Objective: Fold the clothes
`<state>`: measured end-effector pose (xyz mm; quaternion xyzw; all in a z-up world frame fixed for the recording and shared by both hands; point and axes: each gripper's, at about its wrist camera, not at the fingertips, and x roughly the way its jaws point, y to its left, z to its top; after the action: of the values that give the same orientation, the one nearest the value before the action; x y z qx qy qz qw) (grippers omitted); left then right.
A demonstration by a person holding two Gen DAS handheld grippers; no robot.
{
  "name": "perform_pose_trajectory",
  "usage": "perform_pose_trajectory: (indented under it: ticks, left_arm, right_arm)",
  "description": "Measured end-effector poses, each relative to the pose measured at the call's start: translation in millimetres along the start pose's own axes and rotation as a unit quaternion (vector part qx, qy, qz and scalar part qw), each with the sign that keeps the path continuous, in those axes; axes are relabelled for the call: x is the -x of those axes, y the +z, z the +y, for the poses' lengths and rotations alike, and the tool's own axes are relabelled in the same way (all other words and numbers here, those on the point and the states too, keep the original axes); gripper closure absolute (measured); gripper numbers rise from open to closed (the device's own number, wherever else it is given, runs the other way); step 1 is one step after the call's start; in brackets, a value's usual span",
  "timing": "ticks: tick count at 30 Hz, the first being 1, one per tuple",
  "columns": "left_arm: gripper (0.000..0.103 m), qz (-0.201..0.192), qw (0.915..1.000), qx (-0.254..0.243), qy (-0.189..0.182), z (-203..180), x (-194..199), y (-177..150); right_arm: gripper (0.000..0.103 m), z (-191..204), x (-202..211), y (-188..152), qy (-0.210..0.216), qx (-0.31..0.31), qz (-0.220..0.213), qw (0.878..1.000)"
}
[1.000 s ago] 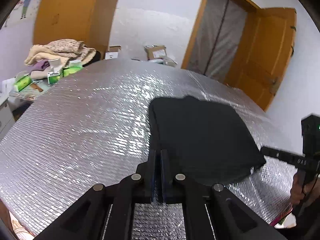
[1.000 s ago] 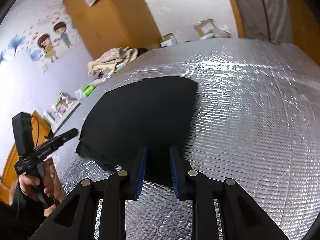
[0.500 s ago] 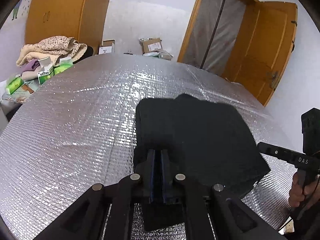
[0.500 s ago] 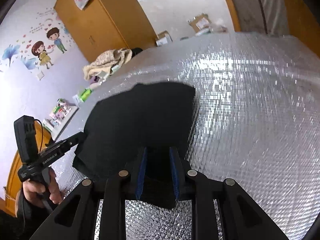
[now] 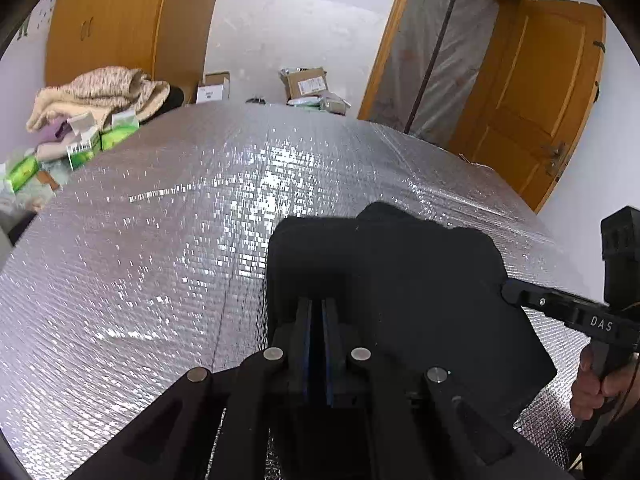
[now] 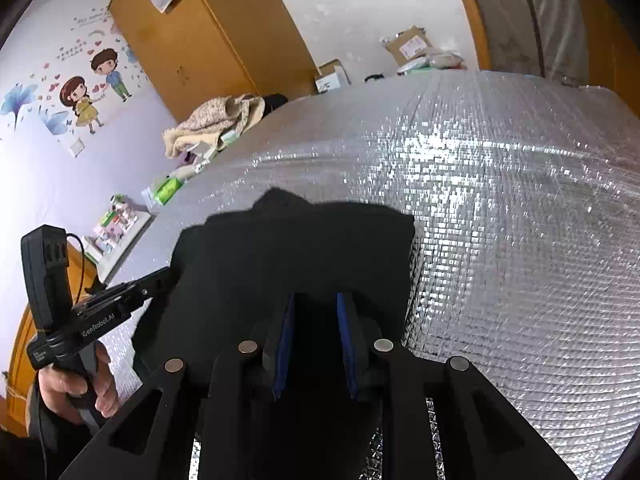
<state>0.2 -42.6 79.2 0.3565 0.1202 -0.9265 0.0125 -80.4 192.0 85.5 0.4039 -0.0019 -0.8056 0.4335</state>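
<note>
On silver foil [image 5: 160, 260], both tools clamp black cloth [image 5: 400, 280]; blankets [image 5: 100, 92], boxes [image 5: 306, 84] behind.

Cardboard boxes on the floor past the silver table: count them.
2. A white box sits beside the wooden wardrobe; an open brown box lies nearer the doorway. The table edge may hide more.

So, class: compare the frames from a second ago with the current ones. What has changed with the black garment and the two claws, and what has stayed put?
Both claws have carried the near edge of the black garment up and forward over itself, so its visible spread has shortened. The left claw stays pinched on the cloth; the right claw, with a wider gap, keeps fabric between its pads. The silver table cover and the beige blanket pile have not moved.
</note>
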Motion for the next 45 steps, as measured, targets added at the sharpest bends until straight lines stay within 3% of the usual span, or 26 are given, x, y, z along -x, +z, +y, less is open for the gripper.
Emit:
perform_pose_trajectory:
  ticks: [3,7,15,21,29,34,39,41,45]
  left_arm:
    - [0.098,-0.011,0.9999,-0.007,0.003,-3.4,-3.8,11.1]
    - [0.098,0.002,0.9999,0.002,0.011,3.8,-28.4,21.4]
    - [0.099,0.011,0.9993,-0.017,0.031,-4.2,-39.5,19.4]
    - [0.099,0.003,0.9999,0.008,0.007,6.7,-30.5,18.2]
    - [0.099,-0.024,0.9996,0.006,-0.017,-8.2,24.9,-24.4]
    - [0.099,-0.009,0.9999,0.001,-0.013,-15.1,24.8,-49.0]
    - [0.099,-0.020,0.9997,-0.005,-0.009,-20.2,41.8,-47.5]
    - [0.099,0.000,1.0000,0.003,0.003,-15.3,32.7,-52.1]
    - [0.099,-0.008,0.9997,0.024,-0.002,-8.2,39.6,-58.3]
  right_arm:
    - [0.081,3.3,-2.8,10.9,-0.002,0.007,-0.006,1.000]
    - [0.081,-3.0,-17.7,24.7,-0.013,-0.004,-0.008,1.000]
    - [0.082,-10.7,-32.3,17.3,-0.019,-0.003,-0.011,1.000]
    - [0.081,-23.3,-25.6,17.4,0.012,-0.035,-0.008,0.999]
    - [0.078,-9.6,34.7,-27.7,0.026,-0.010,-0.037,0.999]
    - [0.078,-10.8,28.5,-54.5,0.023,-0.011,-0.004,1.000]
    - [0.078,-8.0,49.5,-59.5,0.030,-0.008,-0.024,0.999]
    - [0.078,-11.1,44.6,-63.3,0.033,-0.013,-0.013,0.999]
    - [0.078,-16.3,36.7,-66.1,0.040,-0.021,0.001,0.999]
